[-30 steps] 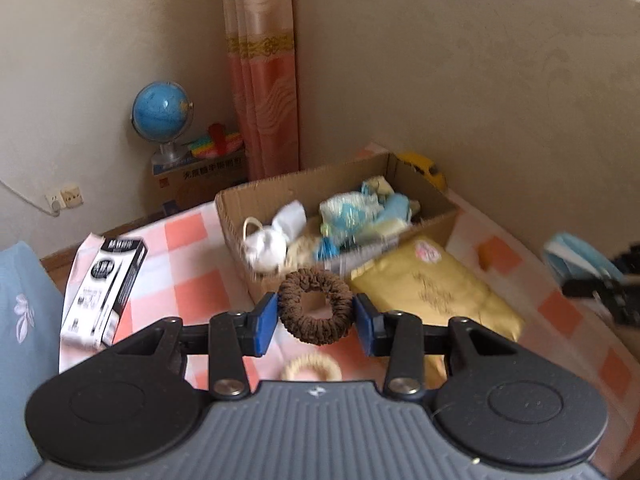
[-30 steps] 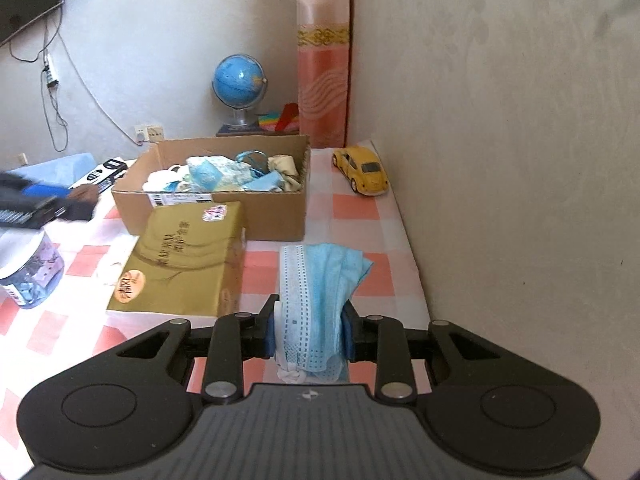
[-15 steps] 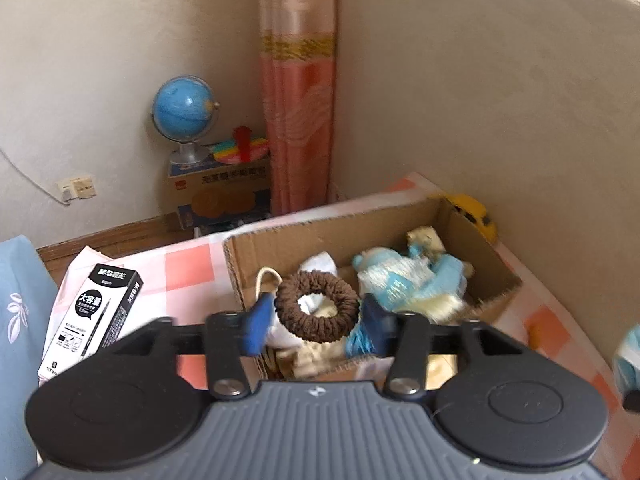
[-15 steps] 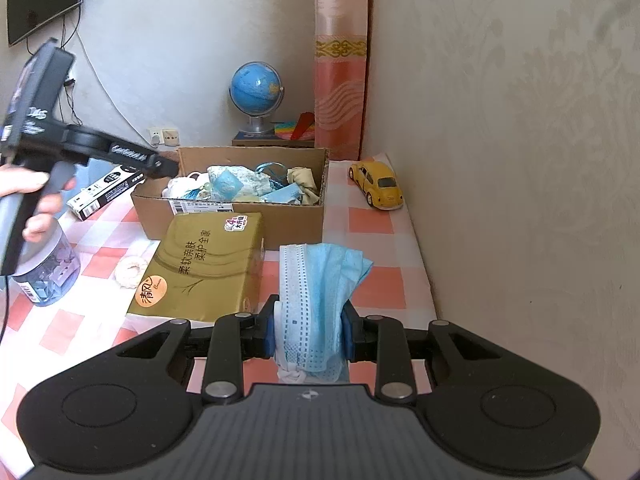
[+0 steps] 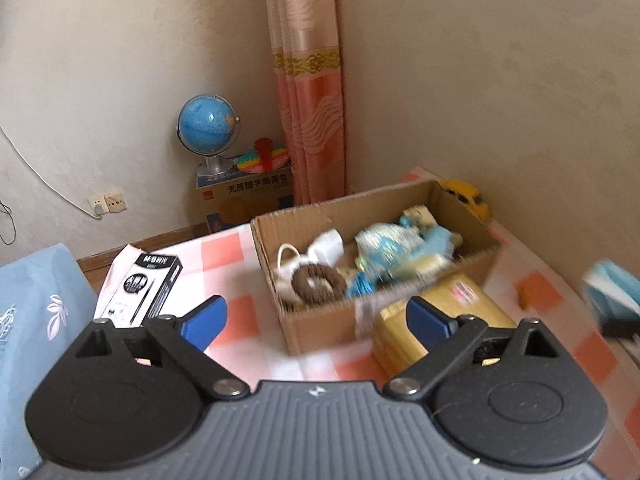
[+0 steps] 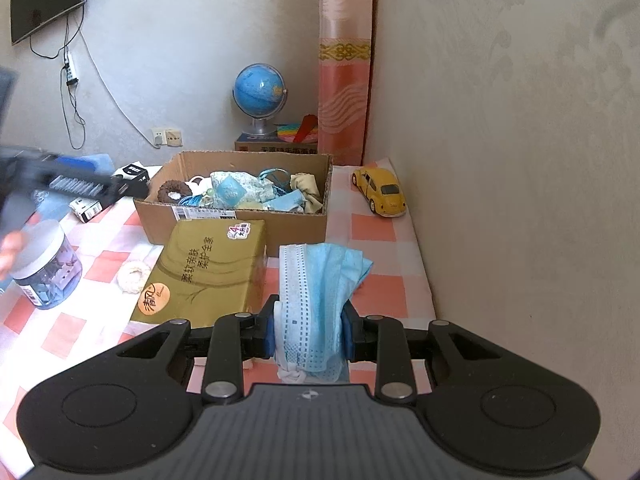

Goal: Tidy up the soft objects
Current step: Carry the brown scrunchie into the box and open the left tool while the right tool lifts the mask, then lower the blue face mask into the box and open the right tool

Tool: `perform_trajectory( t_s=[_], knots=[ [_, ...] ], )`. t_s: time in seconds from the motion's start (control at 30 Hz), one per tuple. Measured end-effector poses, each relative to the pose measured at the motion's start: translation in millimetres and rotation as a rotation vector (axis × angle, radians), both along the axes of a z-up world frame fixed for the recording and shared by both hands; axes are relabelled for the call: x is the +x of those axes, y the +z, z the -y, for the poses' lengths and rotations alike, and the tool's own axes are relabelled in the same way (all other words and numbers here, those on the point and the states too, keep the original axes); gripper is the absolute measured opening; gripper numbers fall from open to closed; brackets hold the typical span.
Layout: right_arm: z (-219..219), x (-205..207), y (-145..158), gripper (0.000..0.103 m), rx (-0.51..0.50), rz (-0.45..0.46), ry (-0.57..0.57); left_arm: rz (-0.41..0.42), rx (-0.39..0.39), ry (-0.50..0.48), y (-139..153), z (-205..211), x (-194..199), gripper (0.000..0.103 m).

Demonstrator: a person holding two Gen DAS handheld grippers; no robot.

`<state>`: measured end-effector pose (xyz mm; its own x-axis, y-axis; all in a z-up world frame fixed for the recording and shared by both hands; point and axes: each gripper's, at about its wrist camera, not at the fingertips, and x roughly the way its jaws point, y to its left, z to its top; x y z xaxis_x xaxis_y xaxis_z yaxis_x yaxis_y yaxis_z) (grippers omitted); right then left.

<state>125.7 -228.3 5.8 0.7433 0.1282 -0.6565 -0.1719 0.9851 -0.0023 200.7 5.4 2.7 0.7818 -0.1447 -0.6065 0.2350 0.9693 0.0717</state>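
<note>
My left gripper [image 5: 316, 320] is open and empty, just in front of the cardboard box [image 5: 316, 332]. The brown scrunchie [image 5: 318, 284] lies inside the box at its left end, among white and blue soft items [image 5: 400, 244]; it also shows in the right wrist view [image 6: 173, 191]. My right gripper [image 6: 308, 336] is shut on a stack of blue face masks [image 6: 320, 280], held above the checked cloth to the right of the gold tissue pack [image 6: 208, 268]. A cream scrunchie [image 6: 134, 276] lies on the cloth left of the tissue pack.
A yellow toy car [image 6: 380, 192] stands by the wall on the right. A clear jar [image 6: 46, 268] and a black-and-white pen box [image 5: 140, 292] sit at the left. A globe [image 6: 260, 92] stands on a carton behind. The left gripper [image 6: 60, 184] shows blurred at left.
My left gripper carried the brown scrunchie over the box, opened and let it drop inside. My right gripper has stayed shut on the masks, lifting slightly.
</note>
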Motion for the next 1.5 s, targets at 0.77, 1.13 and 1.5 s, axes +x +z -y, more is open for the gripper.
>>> perform_trajectory(
  t_s=[0.77, 1.13, 1.5],
  knots=[
    [-97, 130, 33, 0.034, 0.083, -0.051, 0.185, 0.000, -0.097, 0.013, -2, -35, -83, 0.100],
    [-163, 203, 13, 0.035, 0.065, -0.114, 0.210, -0.026, -0.097, 0.081, -8, -53, -83, 0.100],
    [-167, 216, 1, 0.099, 0.044, -0.092, 0.178, -0.055, -0.100, 0.090, -17, -57, -79, 0.100]
  ],
)
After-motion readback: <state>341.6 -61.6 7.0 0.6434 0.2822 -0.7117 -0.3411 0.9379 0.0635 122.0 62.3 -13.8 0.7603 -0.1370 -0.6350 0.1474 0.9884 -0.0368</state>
